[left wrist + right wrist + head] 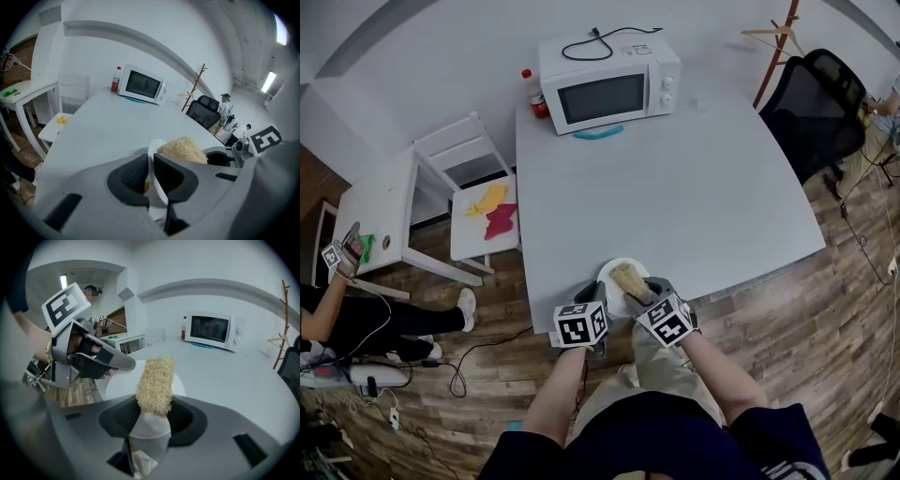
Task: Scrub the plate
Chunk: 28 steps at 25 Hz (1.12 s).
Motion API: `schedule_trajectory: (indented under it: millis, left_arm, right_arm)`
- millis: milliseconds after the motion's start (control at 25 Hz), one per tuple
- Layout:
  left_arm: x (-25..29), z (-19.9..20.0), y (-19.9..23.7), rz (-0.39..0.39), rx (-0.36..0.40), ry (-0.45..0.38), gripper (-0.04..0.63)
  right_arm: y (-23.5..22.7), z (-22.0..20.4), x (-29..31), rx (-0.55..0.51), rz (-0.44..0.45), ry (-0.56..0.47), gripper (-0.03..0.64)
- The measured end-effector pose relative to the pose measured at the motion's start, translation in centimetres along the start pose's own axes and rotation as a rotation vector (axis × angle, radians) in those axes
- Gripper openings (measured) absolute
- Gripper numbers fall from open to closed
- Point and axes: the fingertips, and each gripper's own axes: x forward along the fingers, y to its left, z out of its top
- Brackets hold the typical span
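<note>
A white plate (pixel 617 274) lies at the near edge of the grey table (pixel 675 197). My left gripper (pixel 600 298) is shut on the plate's left rim. In the left gripper view the rim (pixel 153 161) stands edge-on between the dark pads (pixel 133 176). My right gripper (pixel 639 289) is shut on a straw-coloured scrubbing sponge (pixel 627 279), which rests over the plate. In the right gripper view the sponge (pixel 155 383) sticks out of the jaws above the plate (pixel 117 385), with the left gripper (pixel 93 359) on the rim at left.
A white microwave (pixel 609 84) stands at the table's far edge, with a red bottle (pixel 532 94) beside it and a teal item (pixel 598 132) in front. A small white table (pixel 384 211) and white chair (pixel 483 202) stand left, a black office chair (pixel 820 103) right. A person (pixel 347 314) sits at far left.
</note>
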Motion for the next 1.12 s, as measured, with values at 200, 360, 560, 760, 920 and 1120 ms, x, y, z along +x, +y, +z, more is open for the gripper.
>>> schedule_trajectory:
  millis: [200,360,560,760,920,1120]
  left_arm:
    - [0.1,-0.2,0.2,0.024,-0.002,0.0,0.049]
    - [0.1,-0.4,0.5,0.04,-0.018,-0.003,0.049]
    - [0.0,-0.5,0.6,0.051,-0.019,-0.007,0.049]
    - [0.1,-0.4,0.3,0.051,-0.005,-0.01,0.049]
    - [0.1,-0.4,0.1,0.051,0.002,-0.01,0.049]
    - [-0.1,-0.5,0.1,0.055,0.004,-0.012,0.049]
  right_arm:
    - [2.5,-1.1,-0.9,-0.034,0.067,0.008,0.17]
    - [4.8,-2.1,-1.4,-0.05,0.128,0.016,0.17]
    - [5.8,-2.6,-1.8,-0.057,0.152,0.017,0.17]
    - [3.9,-2.9,-2.5,-0.053,0.112,0.014,0.17]
    - [0.7,-2.4,-3.0,-0.044,0.039,0.001,0.17]
    - [-2.6,-1.6,-2.2,-0.071,-0.039,0.0,0.17]
